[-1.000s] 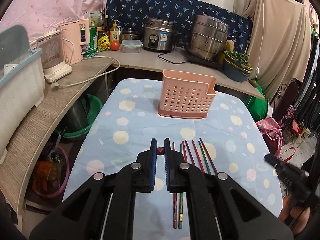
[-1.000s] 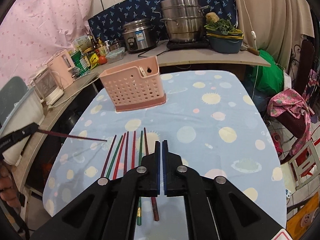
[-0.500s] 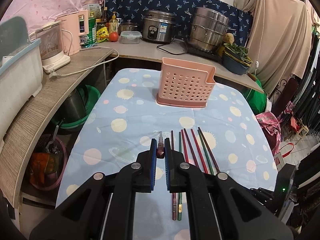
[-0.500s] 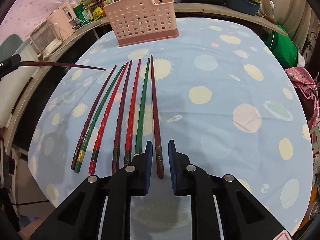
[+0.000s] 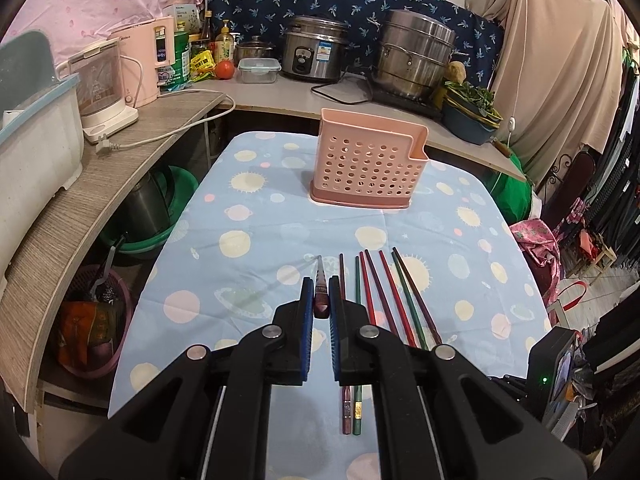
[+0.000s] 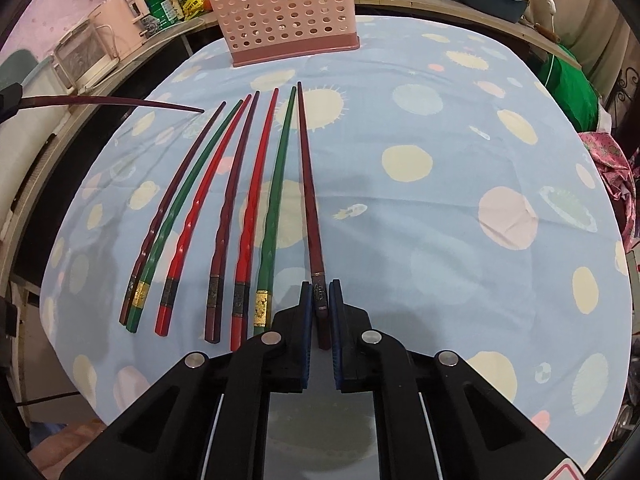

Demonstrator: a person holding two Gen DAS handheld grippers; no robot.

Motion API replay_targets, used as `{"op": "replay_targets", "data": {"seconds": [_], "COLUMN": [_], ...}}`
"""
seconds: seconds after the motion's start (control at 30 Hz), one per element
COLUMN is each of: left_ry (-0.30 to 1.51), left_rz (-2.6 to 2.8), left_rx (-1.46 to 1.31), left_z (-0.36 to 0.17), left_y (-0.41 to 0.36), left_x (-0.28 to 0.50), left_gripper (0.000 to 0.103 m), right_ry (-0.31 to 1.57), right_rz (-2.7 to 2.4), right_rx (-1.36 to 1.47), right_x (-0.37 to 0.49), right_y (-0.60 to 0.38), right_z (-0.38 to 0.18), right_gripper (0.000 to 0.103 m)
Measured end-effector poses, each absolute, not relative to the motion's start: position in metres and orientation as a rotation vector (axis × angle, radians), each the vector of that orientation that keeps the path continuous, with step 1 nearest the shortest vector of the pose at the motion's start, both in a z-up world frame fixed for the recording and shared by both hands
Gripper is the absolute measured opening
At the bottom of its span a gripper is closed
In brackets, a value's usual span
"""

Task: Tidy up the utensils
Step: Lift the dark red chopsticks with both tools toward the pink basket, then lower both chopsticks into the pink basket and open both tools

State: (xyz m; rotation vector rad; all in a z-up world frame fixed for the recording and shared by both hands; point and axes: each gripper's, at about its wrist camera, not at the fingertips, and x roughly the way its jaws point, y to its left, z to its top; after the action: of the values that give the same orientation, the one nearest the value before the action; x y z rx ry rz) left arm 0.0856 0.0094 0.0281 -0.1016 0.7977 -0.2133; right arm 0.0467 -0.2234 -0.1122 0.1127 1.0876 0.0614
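Note:
A pink perforated utensil holder (image 5: 368,164) stands at the far end of the table; it also shows in the right wrist view (image 6: 286,8). Several red, green and maroon chopsticks (image 6: 224,216) lie side by side on the blue spotted cloth. My left gripper (image 5: 320,312) is shut on a maroon chopstick (image 5: 321,292), held above the table pointing at the holder; that chopstick shows in the right wrist view (image 6: 116,102). My right gripper (image 6: 320,312) is low over the cloth, its jaws close around the thick end of the rightmost maroon chopstick (image 6: 310,200), which lies on the cloth.
A curved counter (image 5: 60,208) runs along the left with a kettle (image 5: 100,84) and a bin. Rice cooker (image 5: 316,54) and steel pot (image 5: 412,60) stand behind the table. Buckets and a basket (image 5: 96,320) sit on the floor at left.
My right gripper dropped low to the table and its jaws went around the rightmost chopstick's end. My left gripper rose slightly with its chopstick held.

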Motion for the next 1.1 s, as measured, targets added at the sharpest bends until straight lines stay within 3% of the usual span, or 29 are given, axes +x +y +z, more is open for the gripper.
{"op": "replay_targets", "data": {"seconds": [0.27,0.73,1.1], "left_ry": [0.789,0.613,0.478], "left_rz": [-0.214,-0.238,-0.254], "left_rx": [-0.098,-0.089,-0.159], "left_z": [0.031,0.106,0.177], "left_y": [0.009,0.002,-0.008], "left_x": [0.084,0.122,0.199], "left_gripper": [0.007,0.007,0.007], "right_ry": [1.039,0.701,0.516], "right_rz": [0.055,0.065,0.101], "right_rx": [0.110,0.187,0.290], "right_x": [0.047,0.095,0.163], "right_y": [-0.226,-0.265,-0.287], "right_z": [-0.092,0.059,0.137], "right_gripper": [0.007,0.007,0.007]}}
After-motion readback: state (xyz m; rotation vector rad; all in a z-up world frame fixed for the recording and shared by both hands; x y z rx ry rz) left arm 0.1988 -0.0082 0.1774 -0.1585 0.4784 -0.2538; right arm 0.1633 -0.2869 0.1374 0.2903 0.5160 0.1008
